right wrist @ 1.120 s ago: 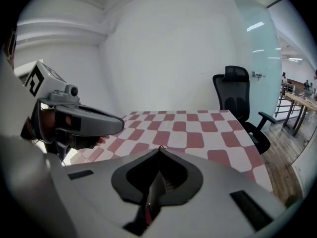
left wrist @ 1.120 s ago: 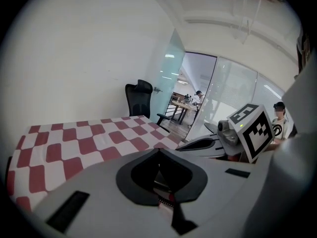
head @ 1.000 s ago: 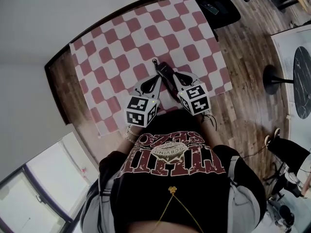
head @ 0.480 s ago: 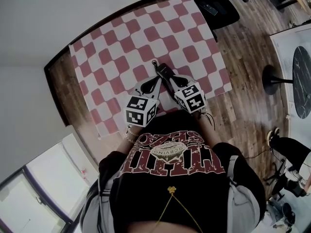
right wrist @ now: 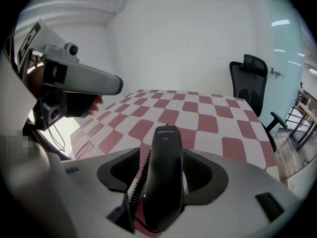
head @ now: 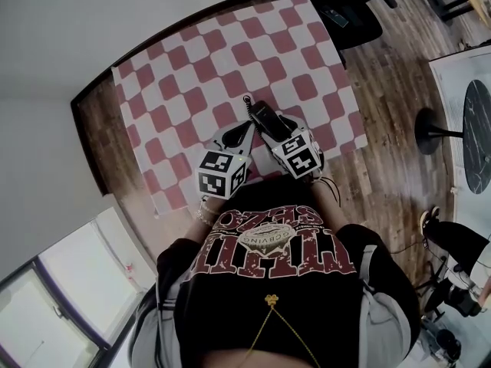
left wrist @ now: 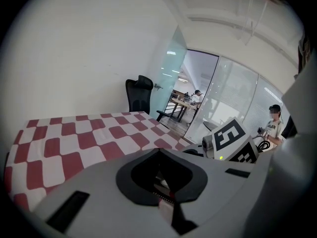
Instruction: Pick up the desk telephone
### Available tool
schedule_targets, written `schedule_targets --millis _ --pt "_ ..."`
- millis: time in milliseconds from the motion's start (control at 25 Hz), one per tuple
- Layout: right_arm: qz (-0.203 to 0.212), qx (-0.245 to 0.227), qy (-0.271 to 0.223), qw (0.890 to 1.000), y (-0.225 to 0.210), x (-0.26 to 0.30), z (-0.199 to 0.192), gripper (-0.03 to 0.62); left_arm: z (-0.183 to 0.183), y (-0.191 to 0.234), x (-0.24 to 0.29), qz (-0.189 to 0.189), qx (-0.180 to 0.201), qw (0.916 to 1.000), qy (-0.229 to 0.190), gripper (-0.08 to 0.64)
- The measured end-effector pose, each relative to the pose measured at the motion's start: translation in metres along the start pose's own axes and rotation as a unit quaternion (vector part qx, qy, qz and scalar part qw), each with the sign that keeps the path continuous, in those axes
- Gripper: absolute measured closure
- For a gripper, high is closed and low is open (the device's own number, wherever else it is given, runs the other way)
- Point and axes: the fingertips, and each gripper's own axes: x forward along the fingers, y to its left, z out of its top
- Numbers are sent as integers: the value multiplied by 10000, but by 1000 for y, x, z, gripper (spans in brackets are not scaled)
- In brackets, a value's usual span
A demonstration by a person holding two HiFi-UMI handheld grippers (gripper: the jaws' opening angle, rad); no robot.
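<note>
The black telephone handset (head: pixel 263 116) lies on the red-and-white checked cloth (head: pixel 192 75), near the table's front edge. My right gripper (head: pixel 270 127) straddles it. In the right gripper view the handset (right wrist: pixel 164 182) runs lengthwise between the two jaws, its coiled cord (right wrist: pixel 139 180) along its left side. The right gripper (right wrist: pixel 163 155) has just been opening; its pads stand off the handset's sides. My left gripper (head: pixel 244 127) hovers just left of the handset. In its own view the left gripper (left wrist: pixel 161 185) is shut, tips together, with nothing held.
A black office chair (head: pixel 337 10) stands past the table's far right corner. Wooden floor surrounds the table; a round dark table (head: pixel 477 129) is at the right. A person (left wrist: pixel 271 125) stands far off behind glass. The left gripper's body (right wrist: pixel 79 81) hangs left of the right one.
My right gripper has come down and slightly left with the handset, which now rests on the cloth between the jaws. The left gripper has kept still.
</note>
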Motion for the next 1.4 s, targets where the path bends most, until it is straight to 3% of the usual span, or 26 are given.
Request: schedule_targets --millis 120,400,880,1000,1400 --pt "-72 -165 257 9995 -3 10 -7 301 -1 5 0 40 -40 10000 -7 554" --pt "-26 -288 773 9966 -9 32 -21 284 -5 15 -4 89 -155 9998 -44 552" --pt "242 432 1110 9926 -8 45 -40 287 -9 11 6 -58 -146 9998 104 554" --pt "306 700 1009 9920 -13 44 -40 288 -7 5 10 -124 -126 9998 117 552" --pt "155 713 420 9965 -12 46 -37 299 -21 11 4 -152 -341 9992 122 552"
